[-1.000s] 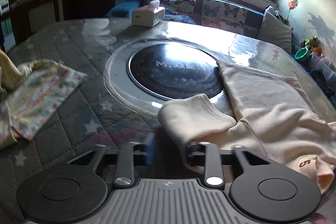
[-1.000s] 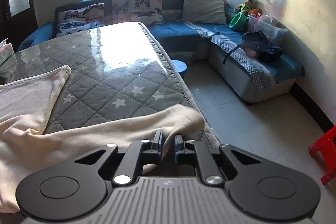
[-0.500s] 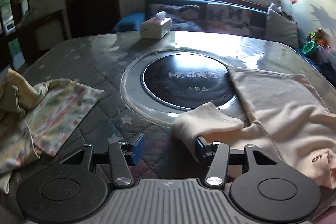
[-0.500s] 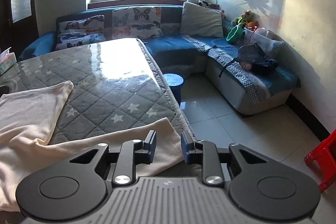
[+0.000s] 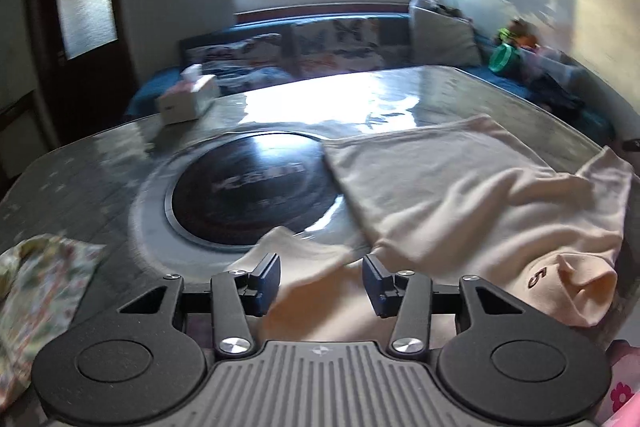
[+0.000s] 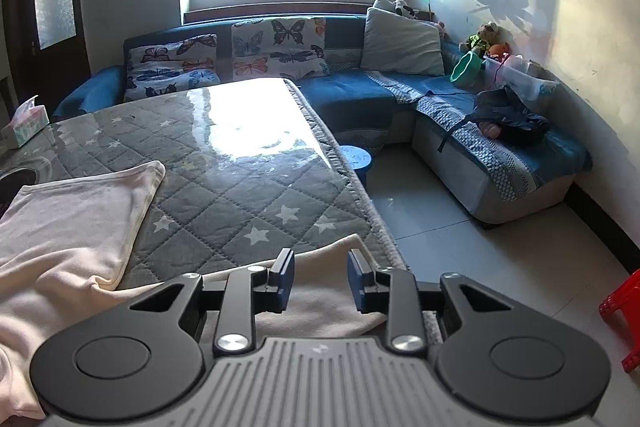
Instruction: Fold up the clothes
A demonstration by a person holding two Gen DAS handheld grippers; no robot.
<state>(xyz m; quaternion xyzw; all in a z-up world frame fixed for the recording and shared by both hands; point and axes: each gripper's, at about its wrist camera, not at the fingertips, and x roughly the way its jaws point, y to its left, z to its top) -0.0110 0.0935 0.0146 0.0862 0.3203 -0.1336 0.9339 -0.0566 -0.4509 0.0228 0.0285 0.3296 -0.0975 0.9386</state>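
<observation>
A cream long-sleeved top (image 5: 460,195) lies spread on the quilted table, its neck marked with a "5" (image 5: 538,277). One sleeve (image 5: 296,255) runs left toward the dark round plate. My left gripper (image 5: 320,267) straddles that sleeve; its jaws are closing and the pads stand clear of the cloth. In the right wrist view the other sleeve (image 6: 328,303) lies flat near the table's right edge. My right gripper (image 6: 320,261) hovers over it, jaws opening, no pad pressing on the cloth. The top's body (image 6: 72,219) shows at the left there.
A floral cloth (image 5: 36,279) lies at the table's left. A tissue box (image 5: 186,99) stands at the far side behind the round dark plate (image 5: 252,191). Past the table edge (image 6: 360,195) are tiled floor, a blue stool (image 6: 356,157), a red stool (image 6: 624,303) and a corner sofa (image 6: 360,95).
My left gripper swung right and rolled, so the sleeve now lies between its jaws. My right gripper's jaws went from nearly shut on the sleeve end to apart; that sleeve now lies flat.
</observation>
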